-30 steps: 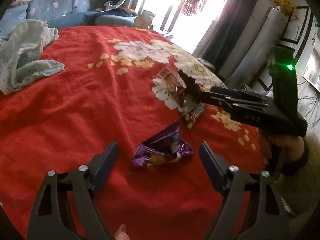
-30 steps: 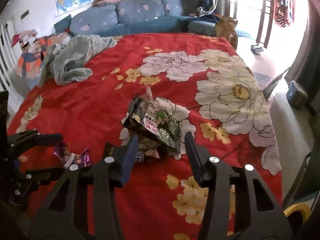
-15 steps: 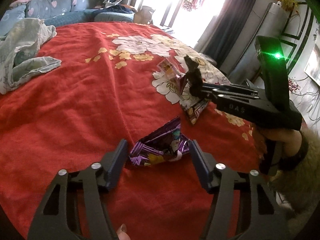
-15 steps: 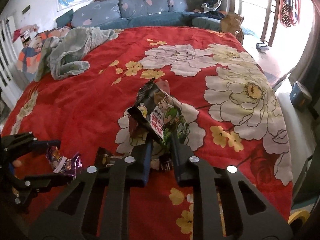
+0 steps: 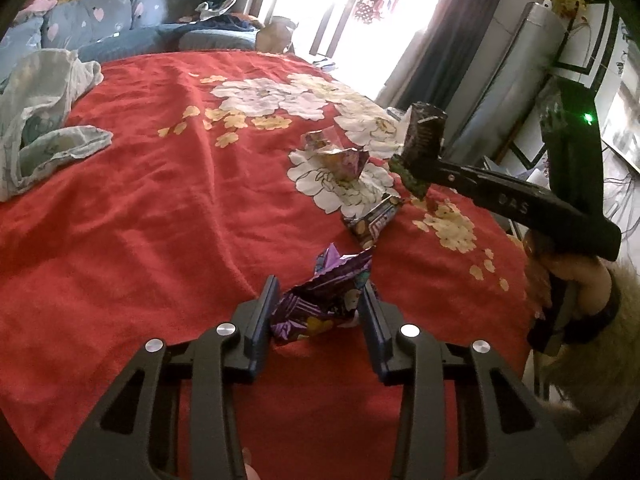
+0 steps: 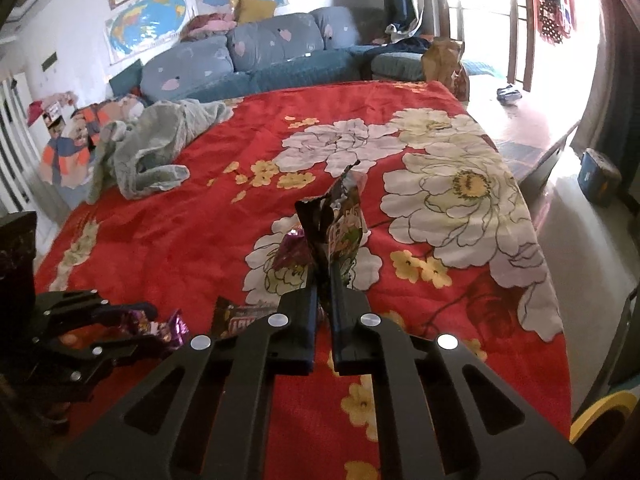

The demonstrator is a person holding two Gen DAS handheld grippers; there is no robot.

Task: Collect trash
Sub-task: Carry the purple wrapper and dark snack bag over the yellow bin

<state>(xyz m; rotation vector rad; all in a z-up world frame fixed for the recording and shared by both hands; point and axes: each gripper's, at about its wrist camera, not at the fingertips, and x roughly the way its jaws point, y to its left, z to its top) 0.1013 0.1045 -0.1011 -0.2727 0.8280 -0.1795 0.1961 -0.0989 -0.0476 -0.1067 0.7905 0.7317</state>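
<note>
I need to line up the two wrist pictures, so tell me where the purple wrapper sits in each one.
Left wrist view: the purple wrapper is low in the centre, between the fingers of the left gripper.
Right wrist view: it is at the lower left, at the tips of that gripper.
Shared landmark: the brown wrapper lying flat on the red bedspread, just beyond the purple one; in the right wrist view it lies to the right of it.
</note>
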